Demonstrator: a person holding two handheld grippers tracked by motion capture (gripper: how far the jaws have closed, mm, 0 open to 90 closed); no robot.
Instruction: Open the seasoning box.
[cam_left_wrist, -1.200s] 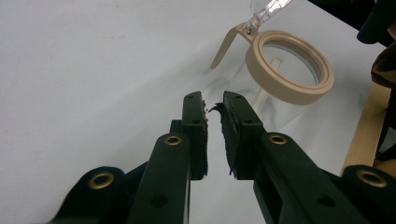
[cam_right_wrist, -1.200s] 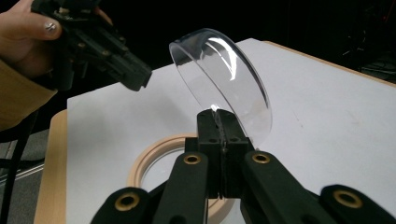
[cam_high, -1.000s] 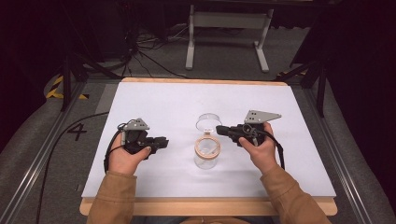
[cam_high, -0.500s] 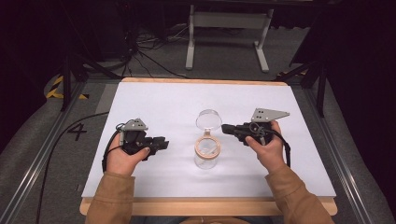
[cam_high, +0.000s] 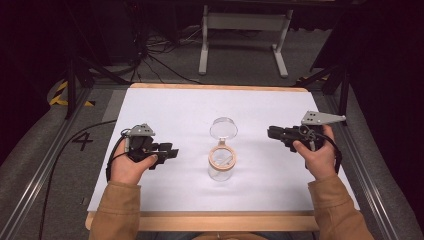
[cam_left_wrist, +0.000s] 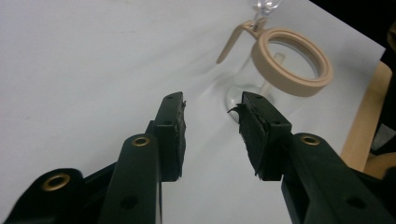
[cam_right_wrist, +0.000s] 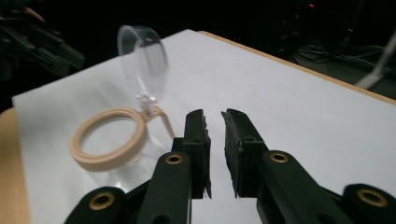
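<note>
Clear glass, or a hard clear plastic, makes up the jar (cam_high: 221, 167) that stands upright near the middle of the white table sheet (cam_high: 165, 110), between our two hands and apart from both. Its tan rim ring (cam_left_wrist: 292, 60) is bare and its round clear lid (cam_right_wrist: 144, 58) is swung up and back on a small hinge, so the jar is open. We judge it light, rigid and slippery on the walls, and breakable if knocked over; the hinge and lid look like the weak parts. The firmest hold is probably across the tan ring or low around the body, with the other gripper working the lid. Our left gripper (cam_high: 171, 153) has just been opening and its jaws stand moderately apart with nothing between them. Our right gripper (cam_high: 271, 132) has just been parting too, showing a narrow empty gap.
</note>
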